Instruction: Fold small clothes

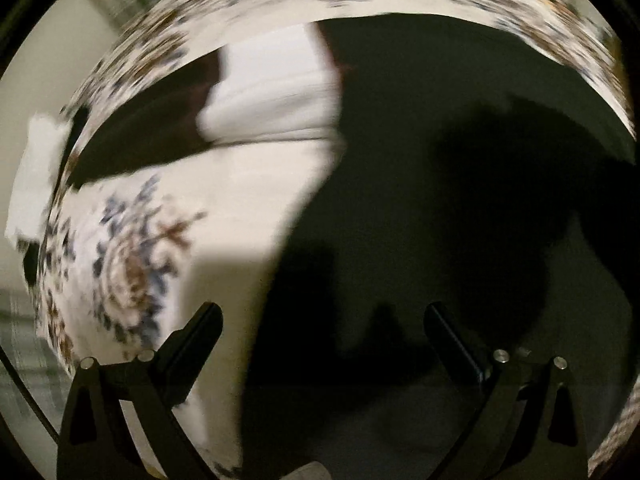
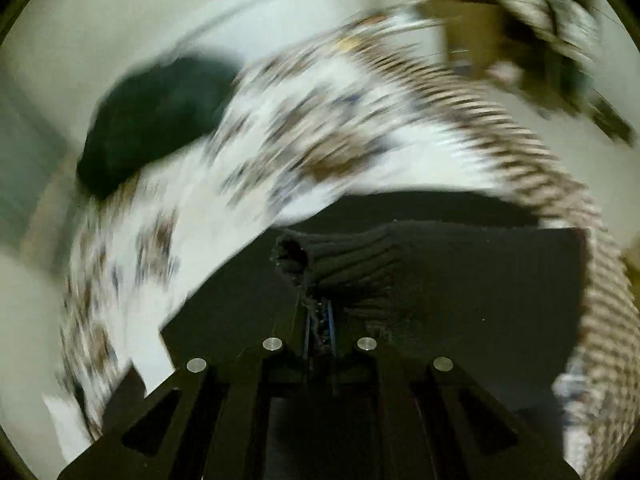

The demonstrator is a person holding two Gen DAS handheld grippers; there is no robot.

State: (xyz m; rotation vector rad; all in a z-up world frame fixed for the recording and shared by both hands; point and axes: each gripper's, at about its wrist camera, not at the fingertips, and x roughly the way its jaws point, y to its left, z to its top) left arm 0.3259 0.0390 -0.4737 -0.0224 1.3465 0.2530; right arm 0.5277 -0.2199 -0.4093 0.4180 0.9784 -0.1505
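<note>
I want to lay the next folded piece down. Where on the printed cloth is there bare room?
Bare cloth lies between the white garment and the open left gripper. To its right the black garment covers everything. The right gripper grips black fabric.

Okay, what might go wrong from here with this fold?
The right gripper pinches only a bunched edge of the black garment, so it may slip out mid-swing. The left gripper is open above dark cloth and holds nothing down. The white folded piece nearby might get dragged.
</note>
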